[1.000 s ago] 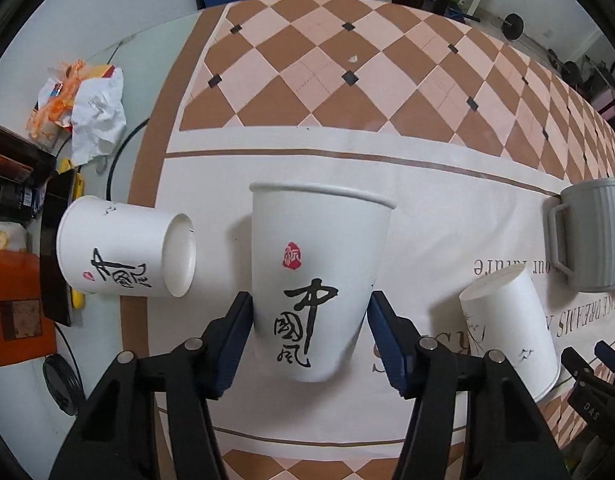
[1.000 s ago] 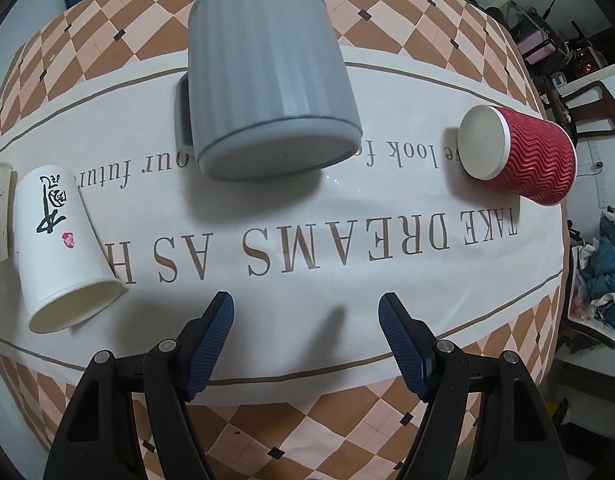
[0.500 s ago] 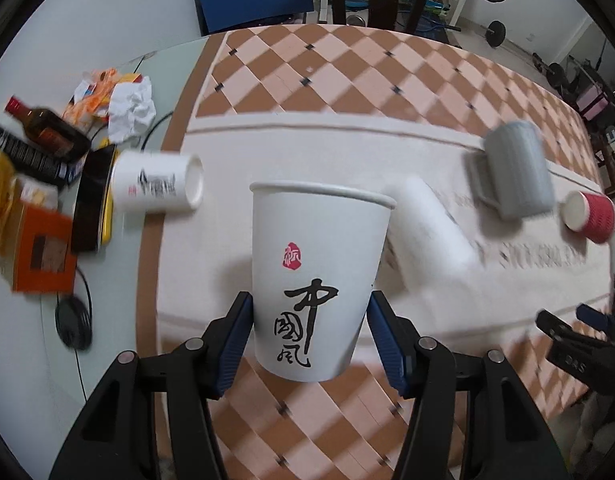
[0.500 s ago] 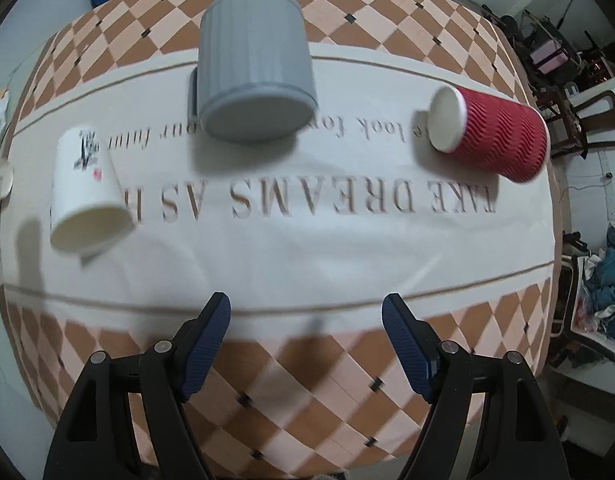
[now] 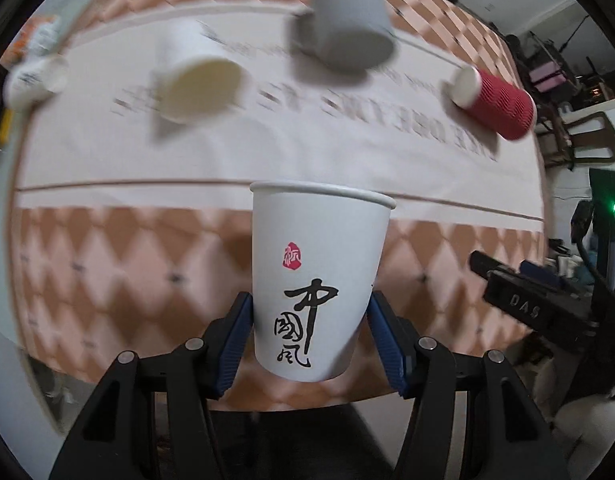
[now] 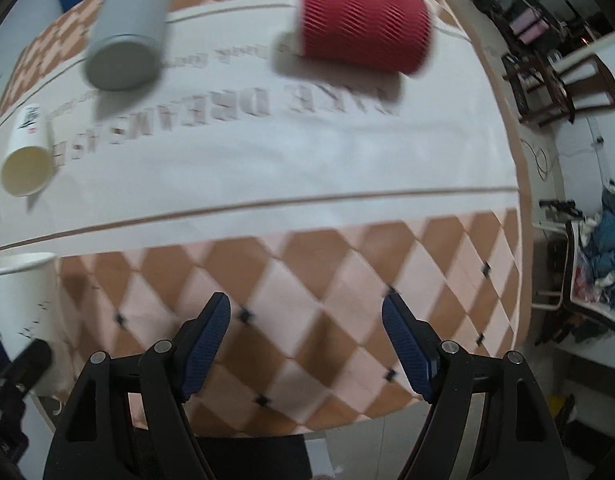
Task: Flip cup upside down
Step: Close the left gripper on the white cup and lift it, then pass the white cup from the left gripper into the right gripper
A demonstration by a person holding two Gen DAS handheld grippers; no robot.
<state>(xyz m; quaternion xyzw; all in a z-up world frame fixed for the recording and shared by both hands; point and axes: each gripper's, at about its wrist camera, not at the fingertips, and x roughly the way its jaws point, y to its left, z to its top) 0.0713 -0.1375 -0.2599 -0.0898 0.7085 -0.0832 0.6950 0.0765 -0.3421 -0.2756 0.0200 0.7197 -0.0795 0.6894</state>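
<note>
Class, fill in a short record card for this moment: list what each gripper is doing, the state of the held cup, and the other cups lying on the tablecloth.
left gripper: shut on white paper cup, rim pointing away from camera
right gripper: open, holding nothing, above the checked tablecloth
red ribbed cup: lying on its side
grey mug: lying on its side
second white paper cup: lying on its side, open mouth toward camera
third white paper cup: blurred, at far left
</note>
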